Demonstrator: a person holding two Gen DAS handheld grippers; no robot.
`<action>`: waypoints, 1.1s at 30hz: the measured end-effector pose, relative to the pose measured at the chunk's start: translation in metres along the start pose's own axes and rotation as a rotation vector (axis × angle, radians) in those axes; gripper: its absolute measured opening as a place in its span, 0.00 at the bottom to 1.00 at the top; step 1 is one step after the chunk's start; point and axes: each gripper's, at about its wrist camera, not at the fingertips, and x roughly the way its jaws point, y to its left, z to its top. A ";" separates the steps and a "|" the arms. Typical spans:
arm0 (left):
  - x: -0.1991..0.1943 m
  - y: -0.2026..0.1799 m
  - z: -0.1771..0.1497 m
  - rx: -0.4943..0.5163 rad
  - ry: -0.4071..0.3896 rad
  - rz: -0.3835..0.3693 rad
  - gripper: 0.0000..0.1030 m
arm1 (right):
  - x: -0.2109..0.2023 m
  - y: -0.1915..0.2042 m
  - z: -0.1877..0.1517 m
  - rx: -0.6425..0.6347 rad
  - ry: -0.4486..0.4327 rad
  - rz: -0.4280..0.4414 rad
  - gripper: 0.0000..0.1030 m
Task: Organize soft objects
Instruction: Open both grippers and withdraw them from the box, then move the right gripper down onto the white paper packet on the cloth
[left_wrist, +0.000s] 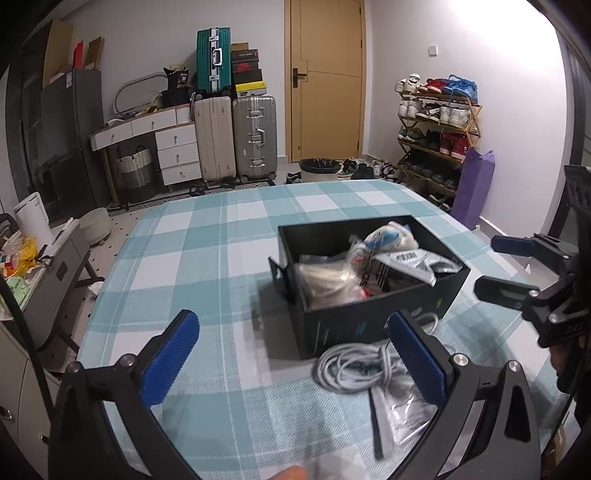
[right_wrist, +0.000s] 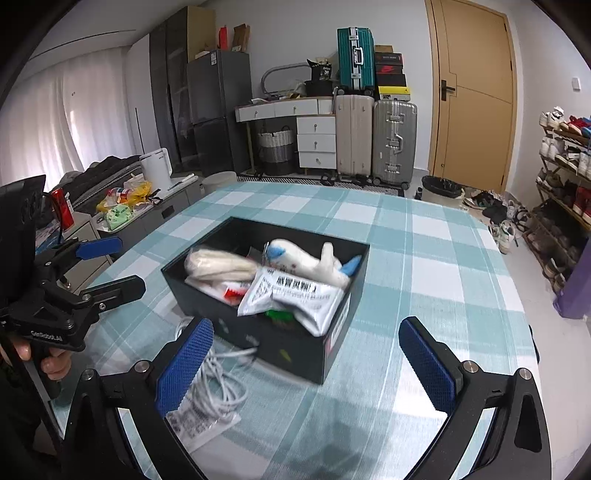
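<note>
A black open box (left_wrist: 369, 321) (right_wrist: 343, 328) stands on the teal checked table. It holds a white and blue plush toy (right_wrist: 306, 260) (left_wrist: 388, 236), a cream soft roll in plastic (right_wrist: 218, 266), and grey printed pouches (right_wrist: 295, 295) (left_wrist: 410, 264). A coiled white cable (left_wrist: 354, 365) (right_wrist: 218, 387) lies on a clear printed bag (left_wrist: 402, 410) (right_wrist: 199, 424) in front of the box. My left gripper (left_wrist: 291, 354) is open and empty above the table, left of the cable. My right gripper (right_wrist: 306, 365) is open and empty before the box.
The checked tablecloth (left_wrist: 221, 258) (right_wrist: 424, 258) covers the table. Suitcases (left_wrist: 236, 140), a white drawer desk (left_wrist: 173, 147), a shoe rack (left_wrist: 439, 129) and a wooden door (left_wrist: 325, 81) stand behind. A cluttered side cabinet (right_wrist: 129, 210) is at the left.
</note>
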 end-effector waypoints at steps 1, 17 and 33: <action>0.000 0.001 -0.002 -0.005 0.003 0.001 1.00 | -0.001 0.001 -0.002 0.005 0.001 -0.004 0.99; -0.005 0.004 -0.035 -0.045 0.044 -0.015 1.00 | -0.001 0.030 -0.029 0.022 0.069 -0.001 0.99; -0.008 -0.006 -0.048 -0.020 0.061 -0.009 1.00 | 0.006 0.037 -0.045 0.046 0.100 0.028 0.99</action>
